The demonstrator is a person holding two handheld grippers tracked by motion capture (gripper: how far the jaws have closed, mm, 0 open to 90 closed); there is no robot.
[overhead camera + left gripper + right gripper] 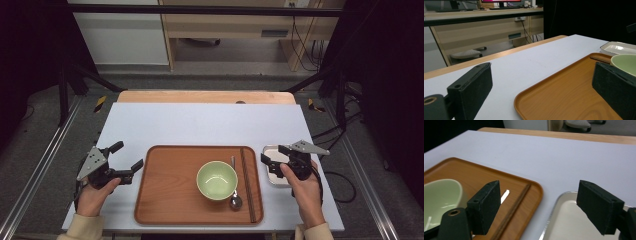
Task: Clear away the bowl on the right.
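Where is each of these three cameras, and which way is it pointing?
High view: above the person's side, looking forward and down on the table; both hands, left gripper and right gripper show.
Left gripper view: rides that gripper, looks low across the tray; its jaws open.
Right gripper view: looks over the metal dish; jaws open.
Shared: green bowl, chopsticks.

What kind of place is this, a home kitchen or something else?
Probably a lab or office set up for recording, not a kitchen: a black frame surrounds the table, cables hang behind, and a desk with a monitor stands beyond.
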